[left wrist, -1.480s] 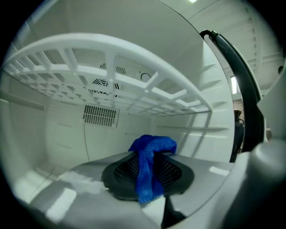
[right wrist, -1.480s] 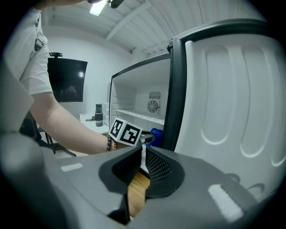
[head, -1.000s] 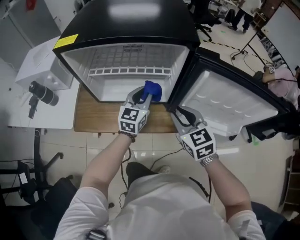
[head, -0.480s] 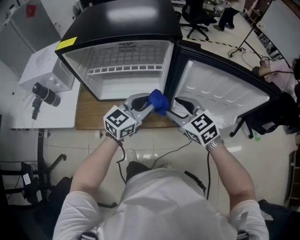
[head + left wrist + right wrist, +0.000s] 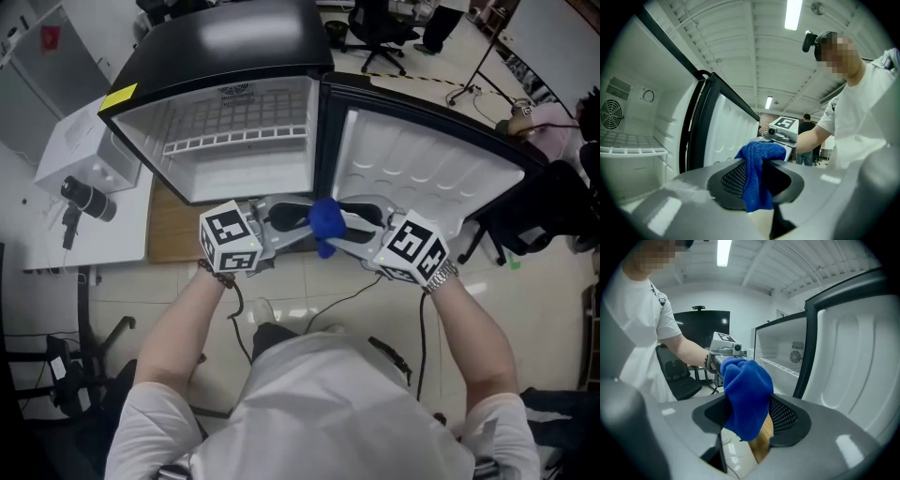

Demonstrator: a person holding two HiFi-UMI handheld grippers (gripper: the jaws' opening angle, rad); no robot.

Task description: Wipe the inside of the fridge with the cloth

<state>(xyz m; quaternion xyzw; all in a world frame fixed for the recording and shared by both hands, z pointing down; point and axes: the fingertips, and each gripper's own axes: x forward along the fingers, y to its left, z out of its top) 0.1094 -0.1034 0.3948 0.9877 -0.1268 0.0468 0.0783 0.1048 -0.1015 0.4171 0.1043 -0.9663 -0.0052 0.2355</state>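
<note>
Just in front of the open fridge, near its lower edge, my two grippers meet tip to tip along a left-right line, and the blue cloth sits bunched at the point where they meet. My left gripper reaches in from the left with its jaws drawn close and pinching the cloth, which spills over the top of the pads and hangs below them. My right gripper comes in from the right with its jaws spread as wide as they go. The cloth's bulk sits inside that gap, but I can see daylight between it and one pad, so this side is not gripping yet.

What matters for my next move is direction: the white cavity with its wire shelf lies on the far side of the cloth and to the left, while the swung-out door lies far and to the right. My left gripper is the nearer one to the cavity, and my right is nearer to the door. I judge this a hand-over point, with no wiping contact inside yet.
</note>
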